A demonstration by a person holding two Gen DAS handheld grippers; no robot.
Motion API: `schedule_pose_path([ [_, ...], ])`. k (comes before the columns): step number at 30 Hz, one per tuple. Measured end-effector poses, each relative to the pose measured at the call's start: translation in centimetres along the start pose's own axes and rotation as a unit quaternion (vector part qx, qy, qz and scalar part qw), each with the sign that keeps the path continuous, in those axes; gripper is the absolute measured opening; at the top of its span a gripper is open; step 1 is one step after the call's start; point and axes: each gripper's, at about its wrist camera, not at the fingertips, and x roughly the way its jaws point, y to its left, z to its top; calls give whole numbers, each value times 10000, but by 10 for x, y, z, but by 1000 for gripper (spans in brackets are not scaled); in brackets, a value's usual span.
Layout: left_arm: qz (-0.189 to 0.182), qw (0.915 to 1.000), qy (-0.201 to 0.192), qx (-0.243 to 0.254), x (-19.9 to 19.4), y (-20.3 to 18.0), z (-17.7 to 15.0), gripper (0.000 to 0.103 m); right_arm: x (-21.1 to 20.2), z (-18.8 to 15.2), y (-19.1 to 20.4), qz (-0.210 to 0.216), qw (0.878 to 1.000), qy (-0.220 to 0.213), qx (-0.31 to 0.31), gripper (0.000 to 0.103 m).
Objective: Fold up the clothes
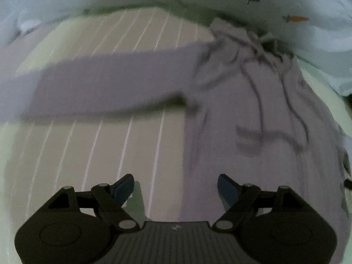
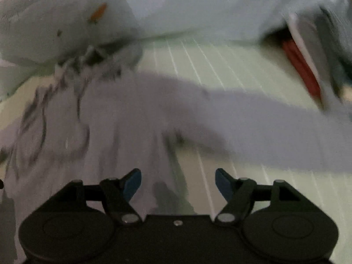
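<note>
Left claw (image 1: 176, 189) has its blue-padded fingers (image 1: 124, 189) spread wide apart, nothing between them. It hangs over the lower hem area of a grey long-sleeved top (image 1: 253, 114), at the edge where the garment meets the striped bed sheet (image 1: 110, 149). The top lies spread flat on the bed, body running up the right half of the left wrist view, one sleeve (image 1: 105, 88) stretched straight out to the left across the sheet. Bunched hood or collar with drawcords (image 1: 259, 41) sits at the far end, touching a pale blue blanket (image 1: 286, 2) that carries a small orange carrot print (image 1: 297, 18).

Right claw (image 2: 178, 183) is also spread apart, empty, blue pads (image 2: 223, 187) clear of fabric. In the right wrist view, motion-blurred, the same grey top (image 2: 105, 132) fills the left and centre, its other sleeve (image 2: 253, 118) reaching out to the right over the sheet (image 2: 209, 66). The claw sits above the garment's side edge, cloth under the left finger, bare sheet under the right one. Pale blue blanket (image 2: 187, 4) lies along the far side. A red and white object (image 2: 301, 70) lies at the far right near the sleeve end; too blurred to name.
</note>
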Motion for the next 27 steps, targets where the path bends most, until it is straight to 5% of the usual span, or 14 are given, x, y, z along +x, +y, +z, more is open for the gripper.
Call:
schedule_pose_path([
  [5, -13, 9998, -97, -181, -14, 4, -37, 77, -4, -34, -9, 242, 9996, 131, 21, 74],
  [7, -30, 9996, -206, -213, -17, 1, -37, 61, -5, -34, -3, 437, 9989, 65, -166, 63],
  [9, -104, 9993, -228, -292, -18, -2, -38, 13, -5, -30, 5, 636, 9972, 60, -390, 18],
  [11, -151, 9987, -178, -459, -18, -4, -38, 10, -2, -26, 12, 765, 9953, 88, -592, 9],
  [17, 26, 9979, -155, -635, -32, -13, -48, 13, 0, -13, 3, 361, 9986, -92, -374, 8],
  [19, 123, 9979, -186, -613, -44, -14, -54, 20, 0, -13, 1, 327, 9988, 45, -358, 9],
  [22, 269, 9977, -233, -579, -61, -16, -62, 37, -12, -19, 4, 238, 9982, 14, -548, 26],
  [24, 397, 9971, -289, -582, -74, -17, -67, 65, -23, -27, 7, 248, 9977, -114, -626, 56],
  [27, 694, 9930, -547, -781, -100, -3, -74, 85, -34, -41, 16, 468, 9957, -364, -709, 91],
])
